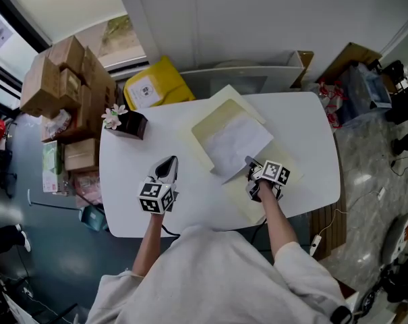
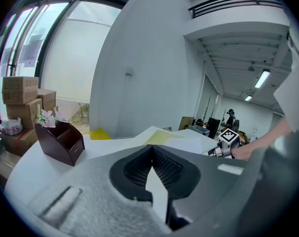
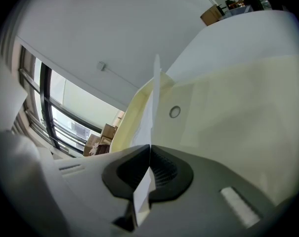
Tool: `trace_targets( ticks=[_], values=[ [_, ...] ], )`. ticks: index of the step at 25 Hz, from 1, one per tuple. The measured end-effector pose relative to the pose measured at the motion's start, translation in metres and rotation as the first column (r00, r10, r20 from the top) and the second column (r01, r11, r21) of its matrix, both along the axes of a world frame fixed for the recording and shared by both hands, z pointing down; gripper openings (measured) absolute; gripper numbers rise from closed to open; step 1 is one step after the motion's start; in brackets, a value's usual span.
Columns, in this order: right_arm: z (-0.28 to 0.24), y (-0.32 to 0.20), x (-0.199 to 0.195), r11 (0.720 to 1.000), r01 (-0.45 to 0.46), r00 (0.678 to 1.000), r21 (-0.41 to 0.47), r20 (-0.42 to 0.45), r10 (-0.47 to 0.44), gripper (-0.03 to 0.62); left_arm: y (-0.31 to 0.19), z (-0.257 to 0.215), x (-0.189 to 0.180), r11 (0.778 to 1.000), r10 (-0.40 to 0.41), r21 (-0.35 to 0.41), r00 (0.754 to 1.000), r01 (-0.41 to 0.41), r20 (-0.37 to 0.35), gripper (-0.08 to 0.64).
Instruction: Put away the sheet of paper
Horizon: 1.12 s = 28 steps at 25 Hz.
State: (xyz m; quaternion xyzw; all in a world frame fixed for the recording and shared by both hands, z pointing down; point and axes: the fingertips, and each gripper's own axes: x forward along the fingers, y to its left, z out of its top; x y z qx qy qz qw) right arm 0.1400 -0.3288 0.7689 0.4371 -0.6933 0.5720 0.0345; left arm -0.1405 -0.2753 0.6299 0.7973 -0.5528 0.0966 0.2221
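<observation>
White shirt (image 1: 217, 268) nearest the head camera, then both grippers over the table (image 1: 136, 174). Jaws of the right gripper (image 1: 251, 166) closed on the near corner of the sheet (image 1: 236, 140), the rest lying on the open cream folder (image 1: 210, 123) mid-table. Jaws of the left gripper (image 1: 168, 171) together on nothing, over bare table beside the folder, not touching.

Likely trouble, judged from this: a pinch on one corner only, so easy to crease or tear if pulled fast, or to slip free if dragged flat across the folder. No hold on the folder either, so could slide along with the sheet and spoil the tuck. Worth bringing the left gripper over to pin a flap first.

Right gripper view: sheet seen edge-on, rising straight from the pads, plus a round snap (image 3: 174, 111) on the folder flap, lost in the head view. Left gripper view: pads met at the tip, an organiser (image 2: 60, 141) with a flower (image 2: 48, 116) toward the table's left end, no sight of the pinch. Head view alone: whole layout, both grippers well apart.
</observation>
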Motion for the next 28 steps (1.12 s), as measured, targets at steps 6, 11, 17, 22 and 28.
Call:
trace_targets(
  ticks=[6, 11, 17, 22, 28],
  values=[
    [0.0, -0.015, -0.019, 1.0, 0.03, 0.999, 0.001, 0.02, -0.03, 0.002, 0.002, 0.002, -0.008, 1.0, -0.024, -0.006, 1.0, 0.024, 0.001, 0.003],
    [0.001, -0.03, -0.032, 0.999, 0.044, 0.999, 0.002, 0.03, -0.044, 0.002, 0.001, 0.003, -0.012, 0.999, -0.034, -0.013, 0.999, 0.034, 0.003, 0.003],
    [0.001, -0.045, -0.046, 0.998, 0.061, 0.997, -0.002, 0.042, -0.061, 0.002, 0.001, 0.004, -0.02, 0.998, -0.051, -0.019, 0.999, 0.052, 0.007, 0.003],
    [0.003, -0.057, -0.059, 0.998, 0.07, 0.996, -0.005, 0.054, -0.069, 0.002, 0.003, 0.004, -0.026, 0.998, -0.064, -0.023, 0.998, 0.064, 0.014, 0.003],
    [0.004, -0.071, -0.073, 0.998, 0.067, 0.995, -0.01, 0.07, -0.066, 0.002, 0.005, 0.001, -0.034, 0.997, -0.077, -0.023, 0.997, 0.077, 0.024, 0.003]
  ],
)
